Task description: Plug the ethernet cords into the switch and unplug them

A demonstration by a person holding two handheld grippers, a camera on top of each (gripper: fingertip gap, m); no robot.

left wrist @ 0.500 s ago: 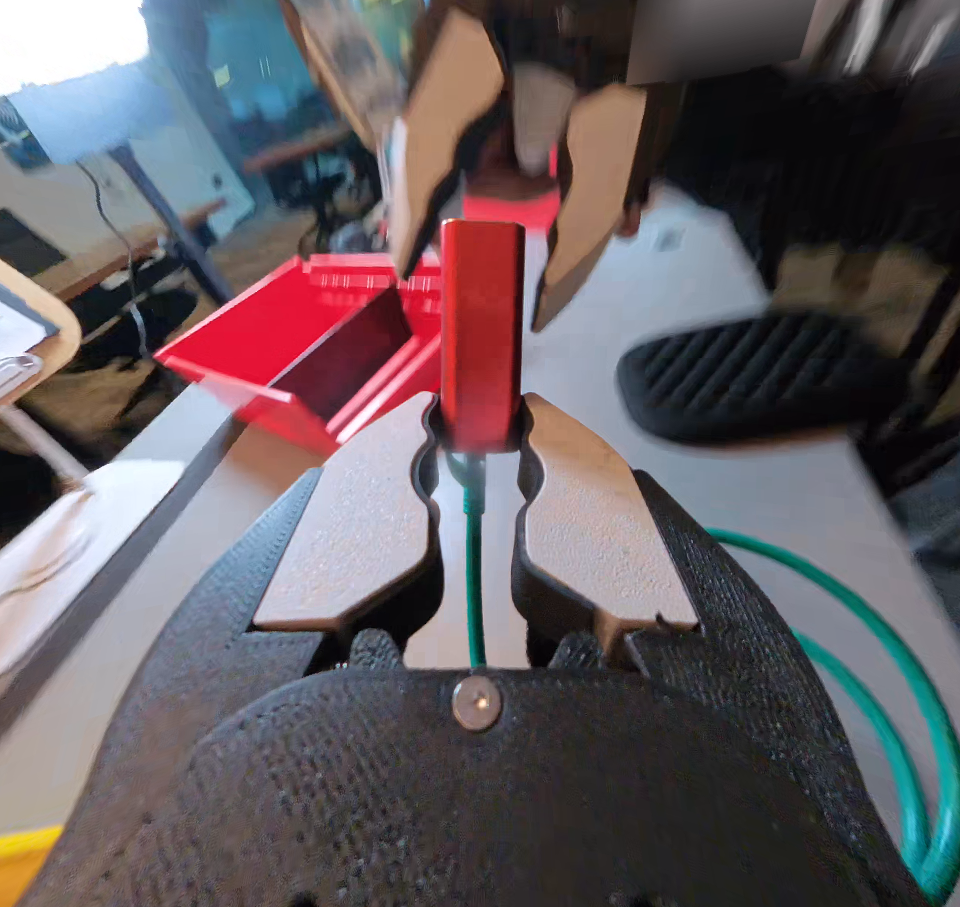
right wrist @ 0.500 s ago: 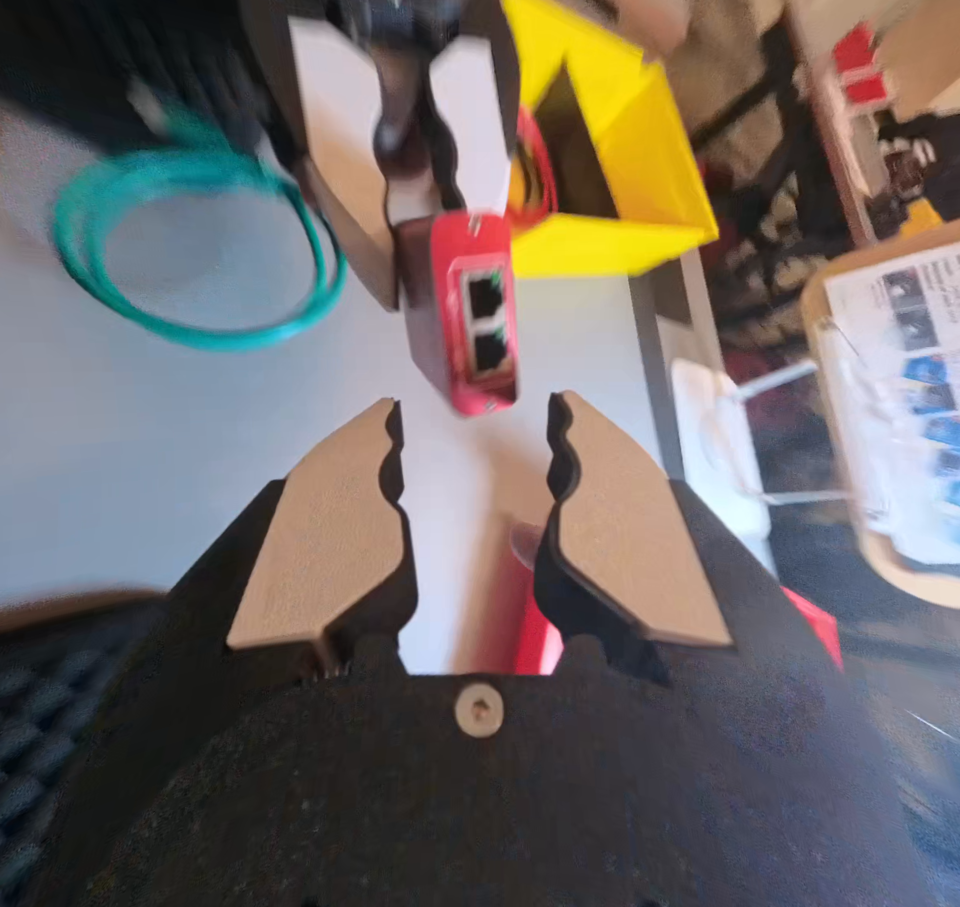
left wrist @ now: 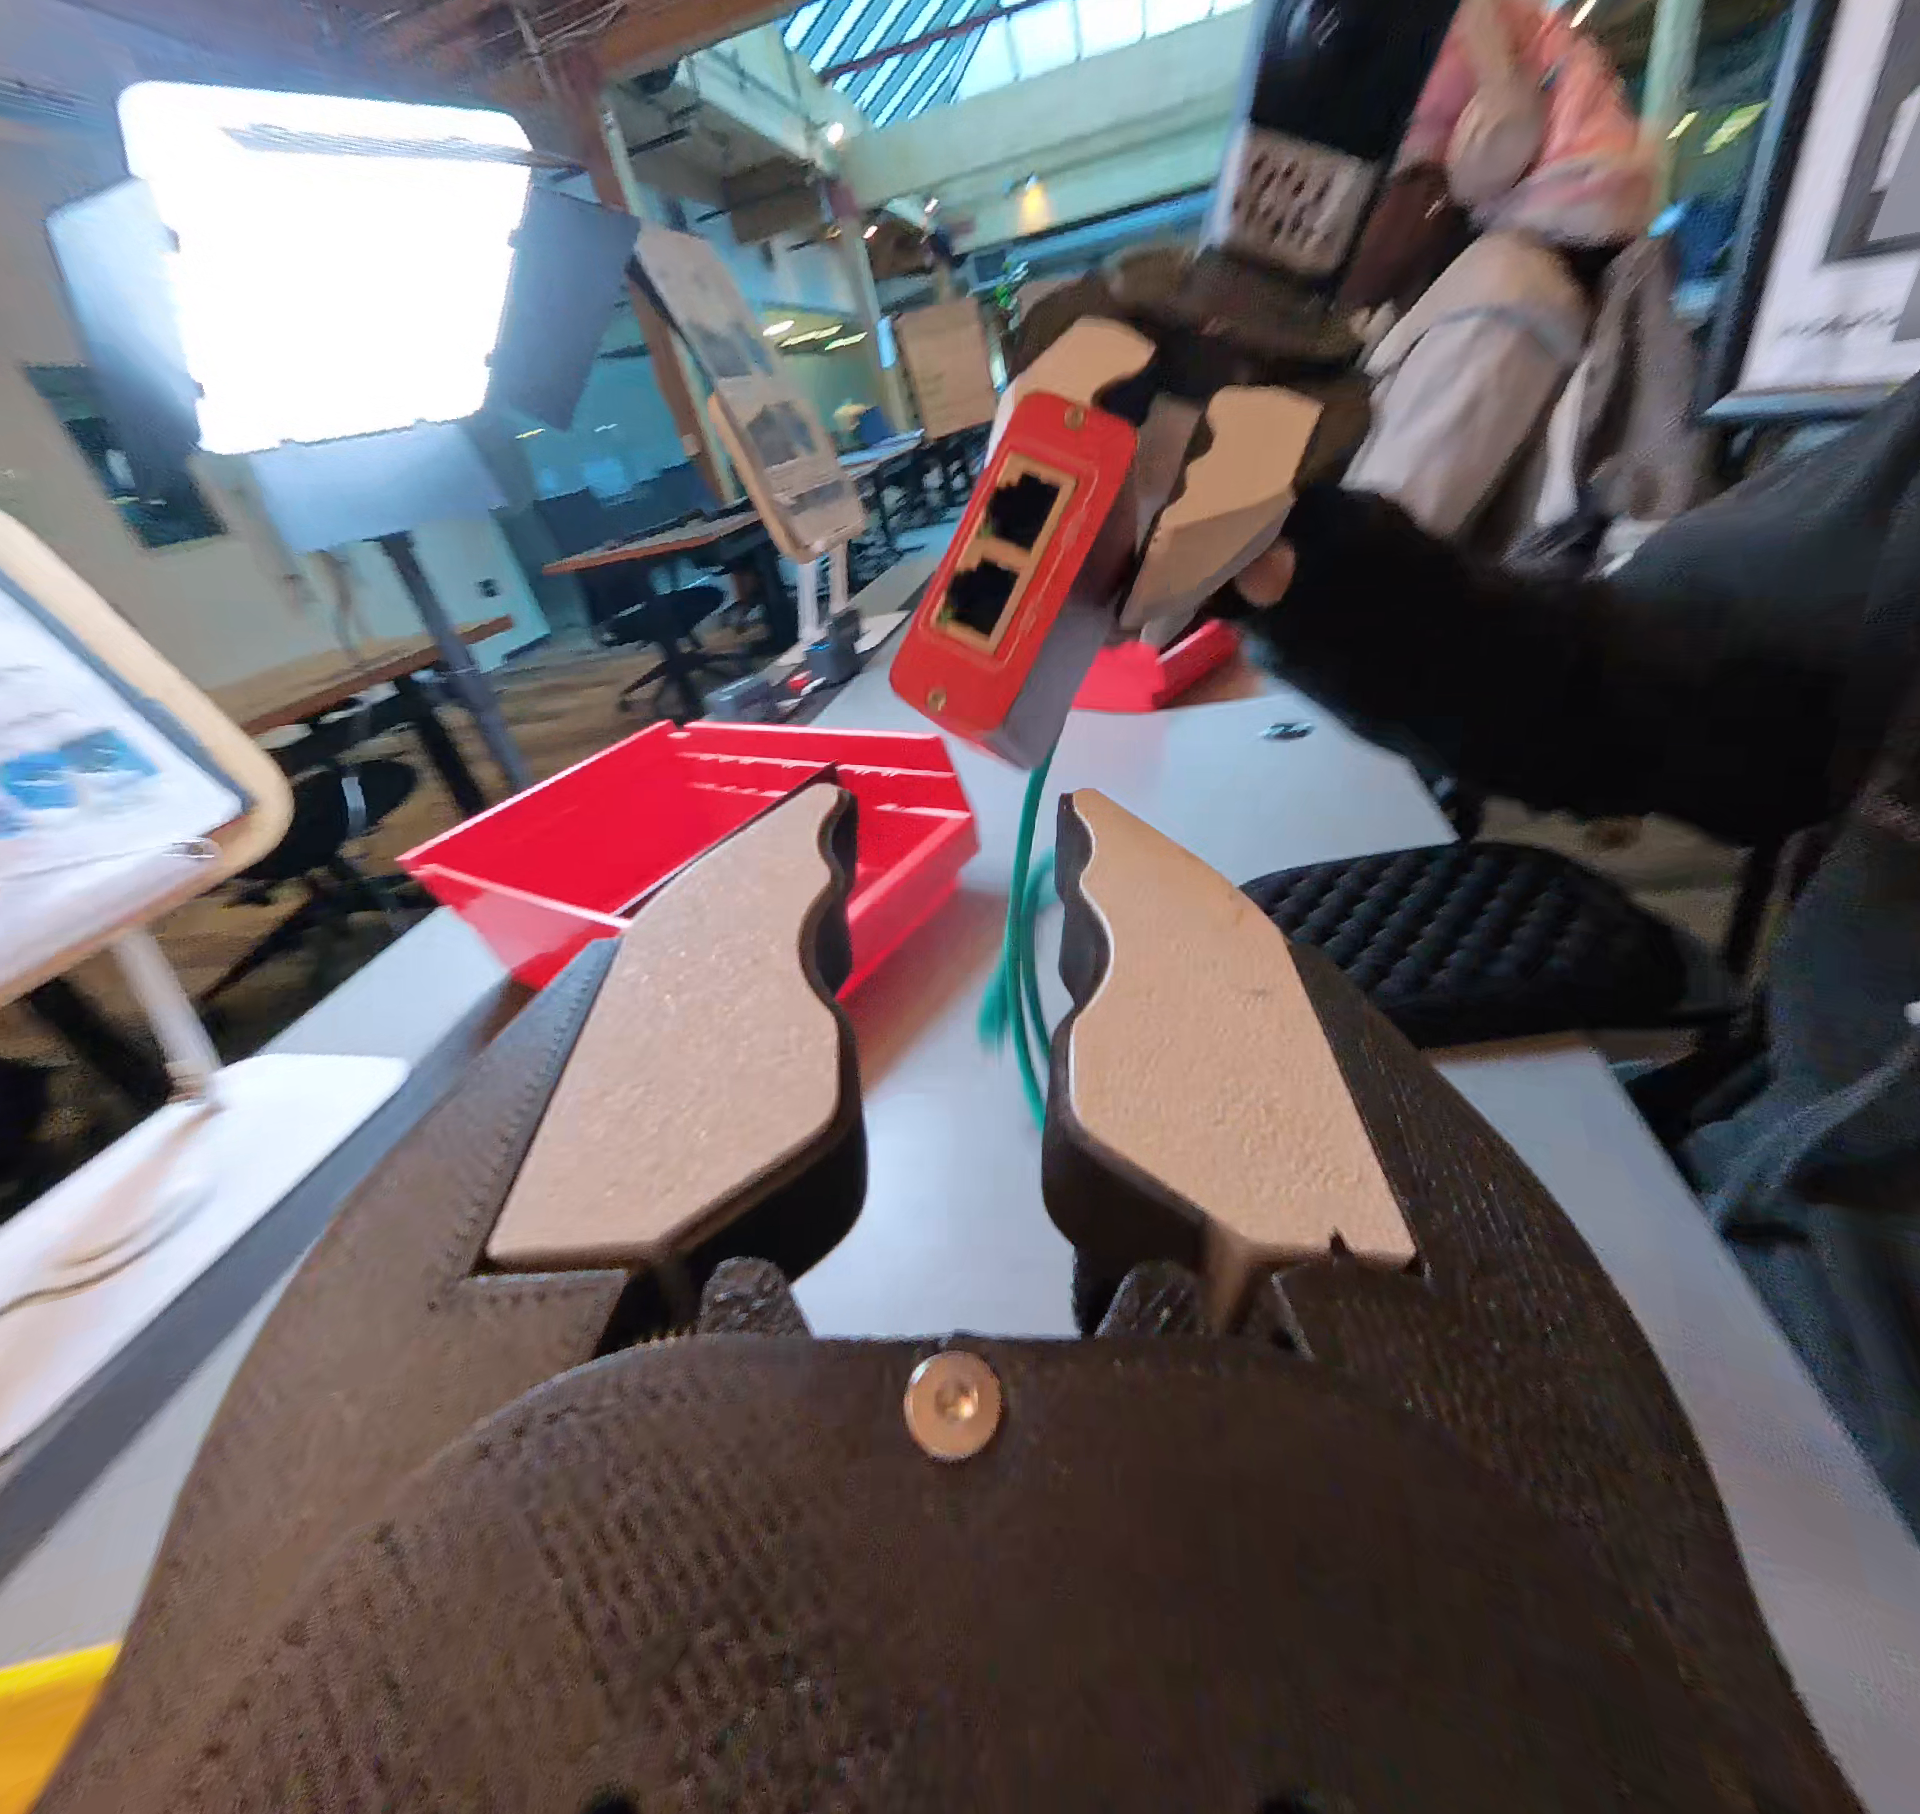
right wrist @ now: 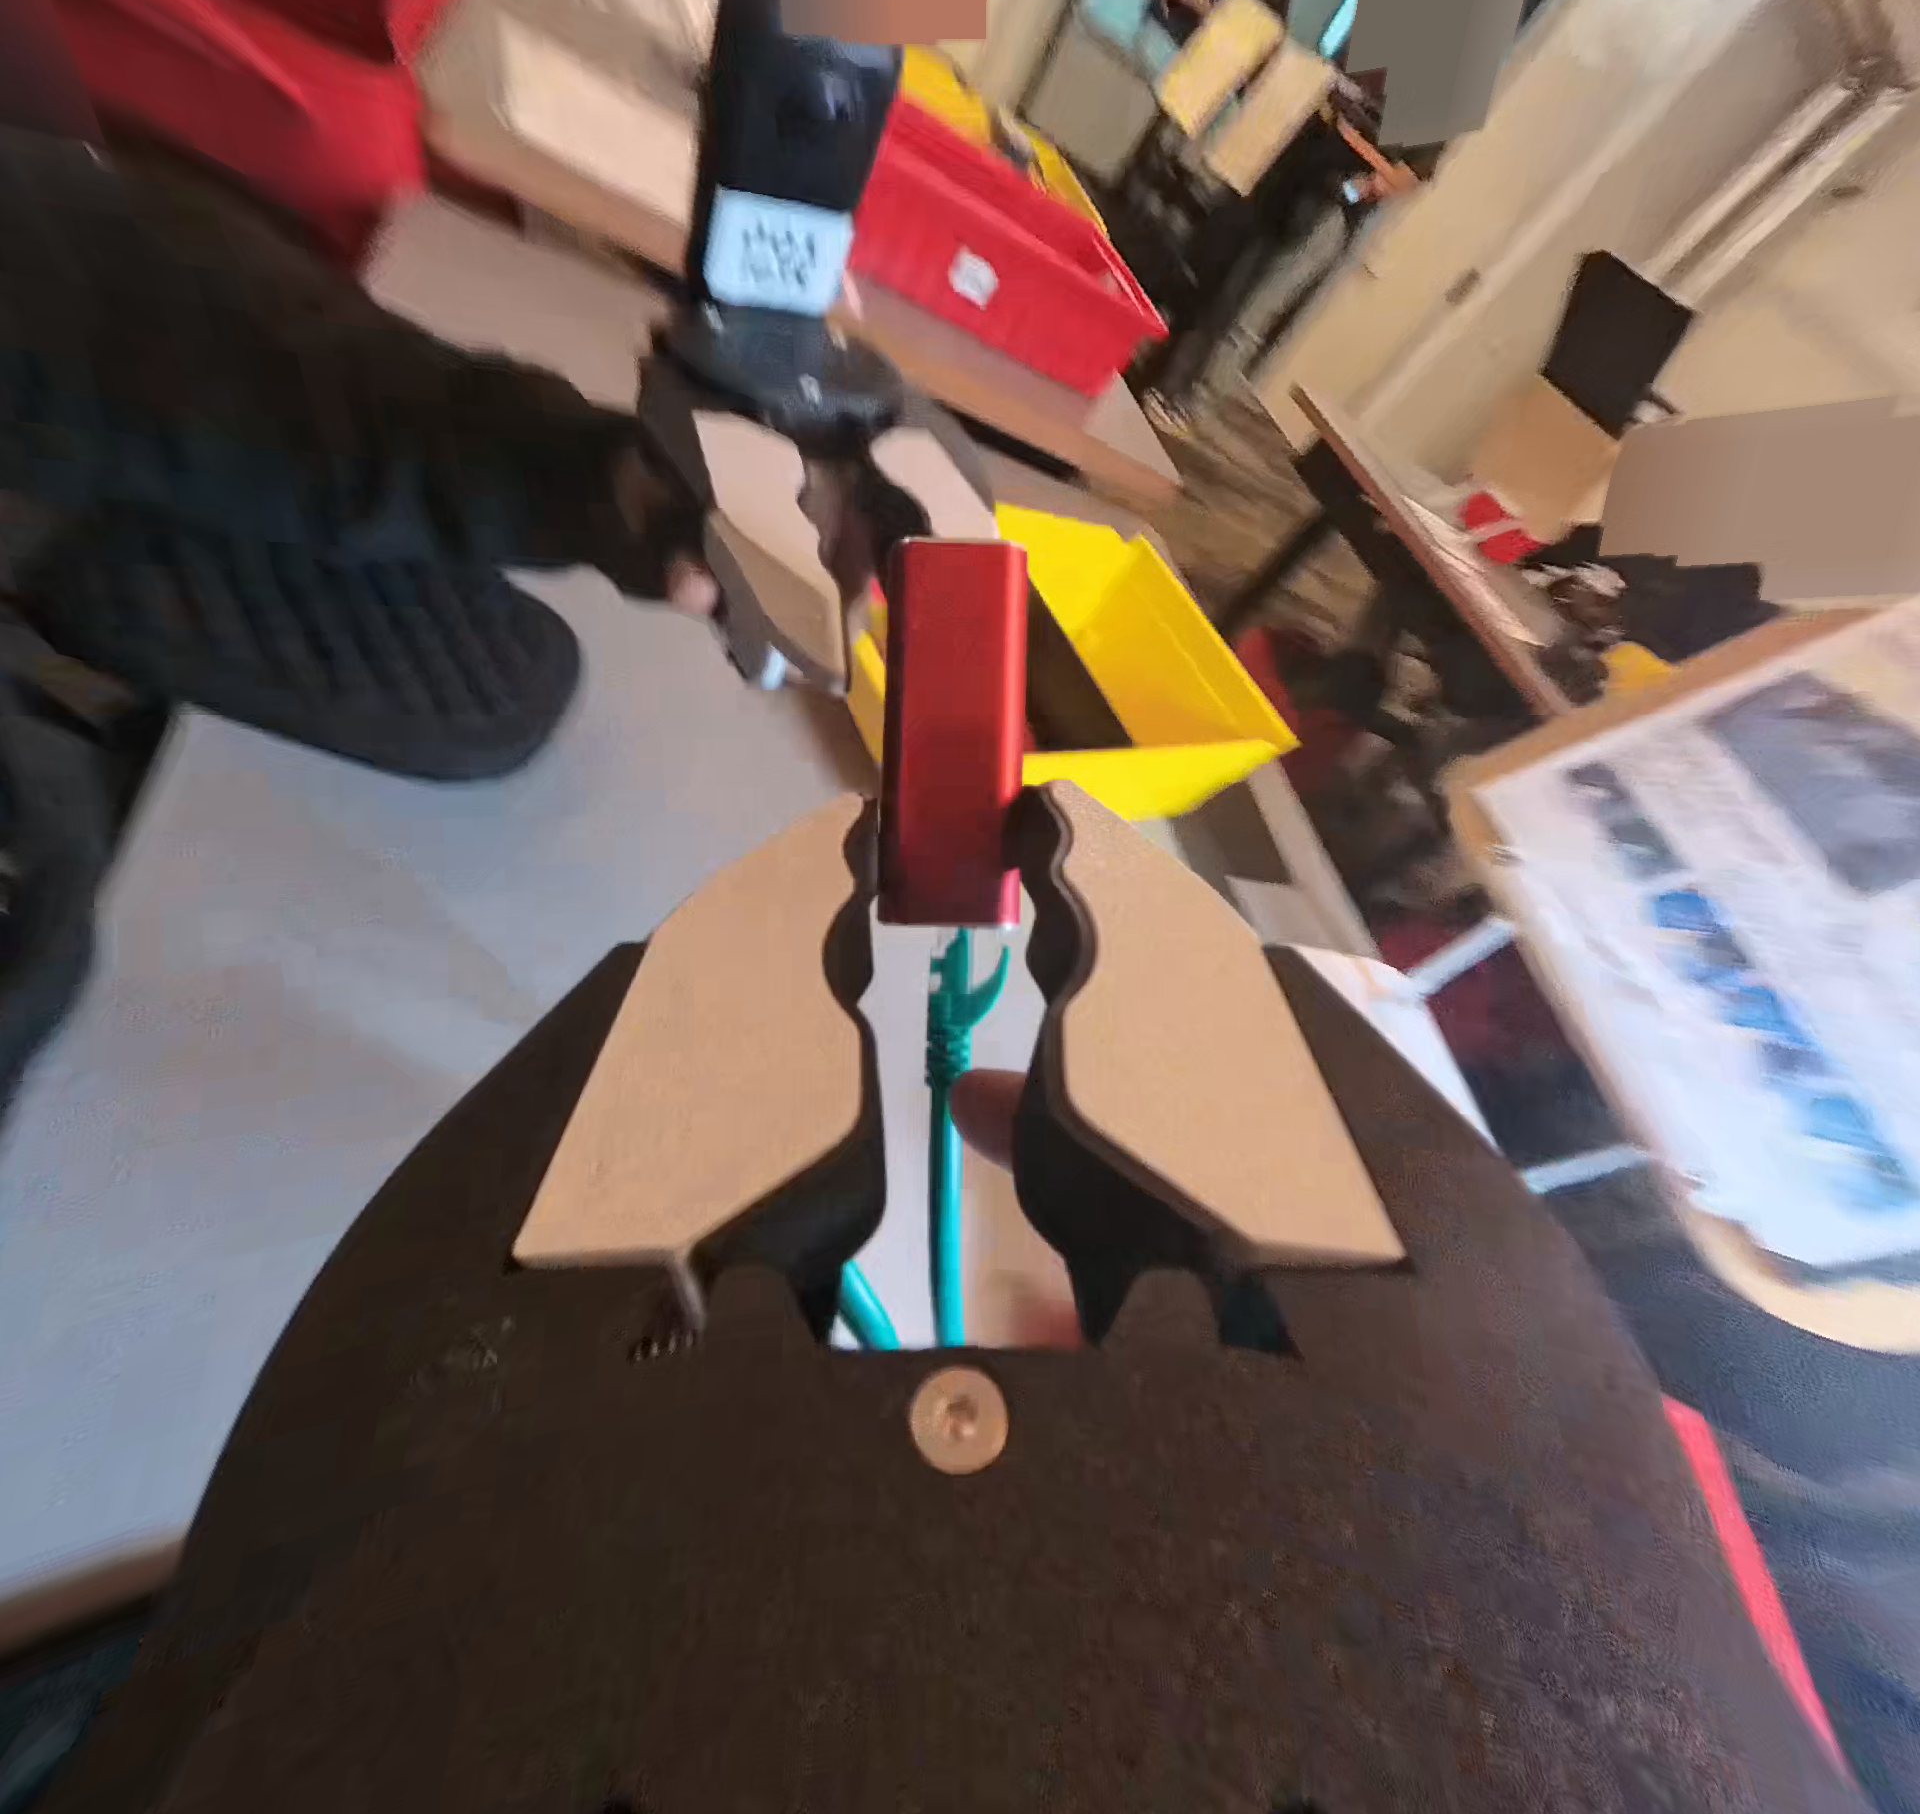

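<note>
Glossy red metal switch (right wrist: 951, 725); matt, grainy hand-held gripper pads (left wrist: 696, 1047).

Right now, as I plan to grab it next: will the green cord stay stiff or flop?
Probably floppy: the green cord hangs limp below the switch in the right gripper. It looks thin and light, so likely to swing. Its plug boot looks stiffer, probably the better grip.

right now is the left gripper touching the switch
Apart. The left wrist view shows the left gripper open and empty, with the switch held up beyond it by the right gripper.
</note>
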